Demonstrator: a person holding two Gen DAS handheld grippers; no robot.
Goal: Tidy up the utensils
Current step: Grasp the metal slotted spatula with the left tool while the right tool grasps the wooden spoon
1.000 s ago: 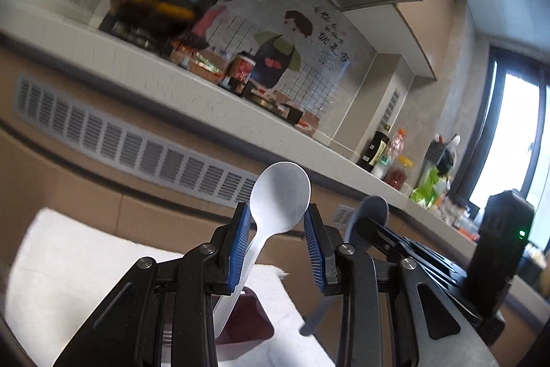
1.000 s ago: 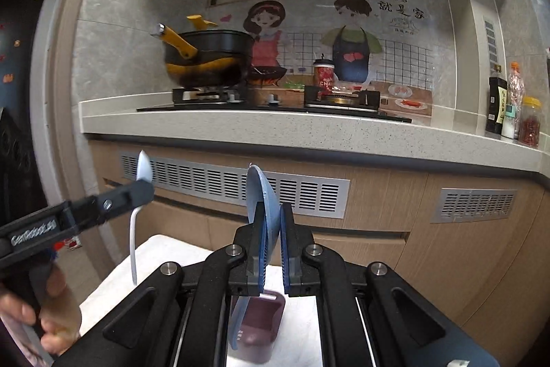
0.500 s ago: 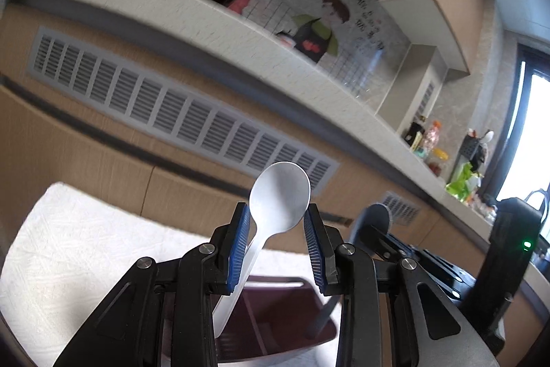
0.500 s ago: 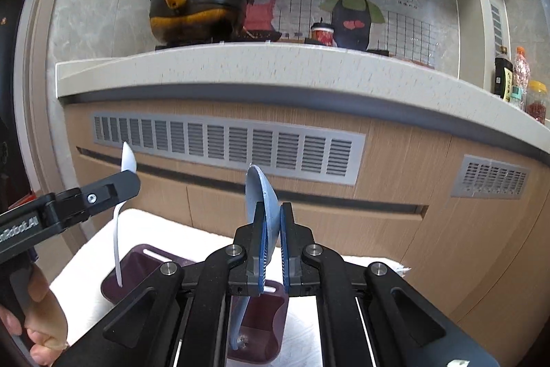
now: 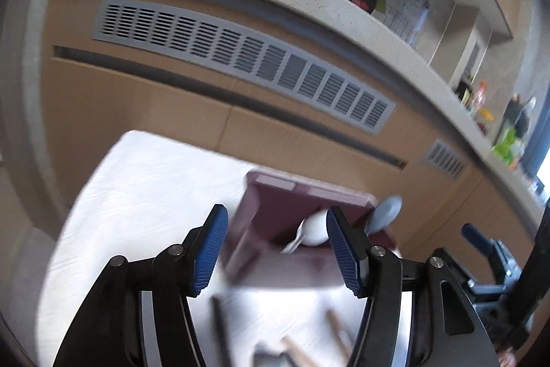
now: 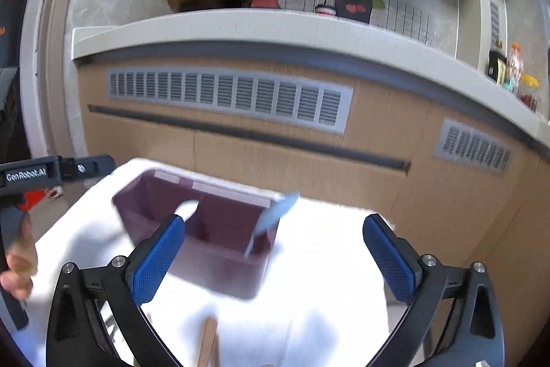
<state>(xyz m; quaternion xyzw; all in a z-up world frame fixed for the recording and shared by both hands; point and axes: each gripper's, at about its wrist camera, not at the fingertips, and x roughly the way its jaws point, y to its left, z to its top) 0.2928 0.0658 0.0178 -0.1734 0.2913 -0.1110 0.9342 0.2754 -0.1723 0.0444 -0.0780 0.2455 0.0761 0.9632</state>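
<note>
We see a maroon bin (image 6: 206, 229) on a white cloth (image 6: 326, 263), a white spoon (image 5: 314, 227), a pale blue spoon (image 6: 275, 215), blue ribbed pads (image 6: 156, 263).

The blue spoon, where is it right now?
In the right wrist view, the blue spoon stands tilted in the right end of the purple box, with the white spoon to its left.

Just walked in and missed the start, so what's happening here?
A person is sorting utensils with two handheld grippers. Both the left gripper and the right gripper are open and empty. The white spoon and the blue spoon stand in the maroon organizer box on the white cloth. Wooden sticks lie nearer.
</note>
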